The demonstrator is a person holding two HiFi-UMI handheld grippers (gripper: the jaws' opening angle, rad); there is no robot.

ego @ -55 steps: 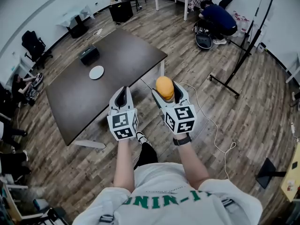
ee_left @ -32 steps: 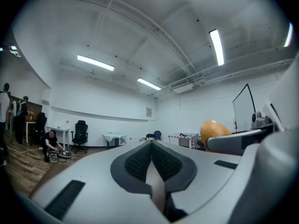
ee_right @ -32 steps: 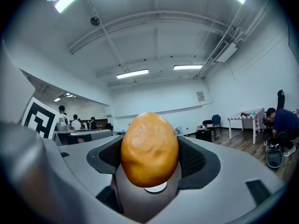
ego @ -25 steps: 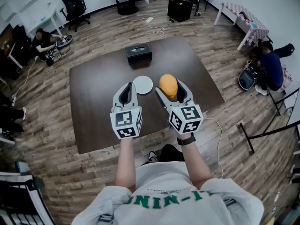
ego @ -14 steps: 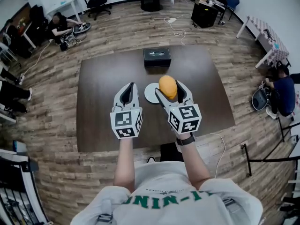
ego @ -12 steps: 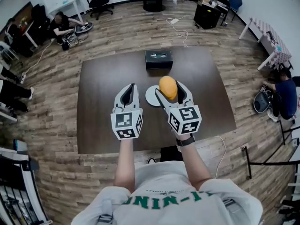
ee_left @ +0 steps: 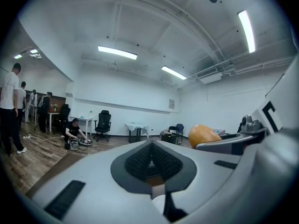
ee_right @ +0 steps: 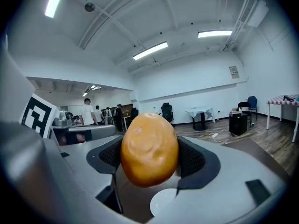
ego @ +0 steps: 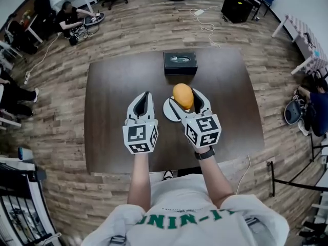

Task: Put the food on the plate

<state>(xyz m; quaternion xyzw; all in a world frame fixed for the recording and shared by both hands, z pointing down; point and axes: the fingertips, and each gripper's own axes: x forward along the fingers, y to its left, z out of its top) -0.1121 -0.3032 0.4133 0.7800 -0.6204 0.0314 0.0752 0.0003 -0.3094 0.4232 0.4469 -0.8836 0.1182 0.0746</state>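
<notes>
A round orange-yellow food item [ego: 183,96] sits between the jaws of my right gripper [ego: 185,93], which is shut on it. The food fills the middle of the right gripper view [ee_right: 149,148]. The small white plate [ego: 168,109] lies on the dark brown table [ego: 113,96], partly hidden under the right gripper, and shows below the food [ee_right: 167,203]. My left gripper [ego: 144,96] hovers beside it on the left, shut with nothing held; its pads meet in the left gripper view [ee_left: 152,158]. The held food [ee_left: 203,136] shows at that view's right.
A black box [ego: 180,63] stands on the table beyond the plate. Around the table lies wood floor with cables [ego: 205,15], a black cabinet [ego: 236,8], office chairs, people at the upper left [ego: 72,15] and one person at the right edge [ego: 319,104].
Both grippers have come forward over the table and lower. The plate, earlier ahead of and between them, now lies under the right gripper. The food stays gripped.
</notes>
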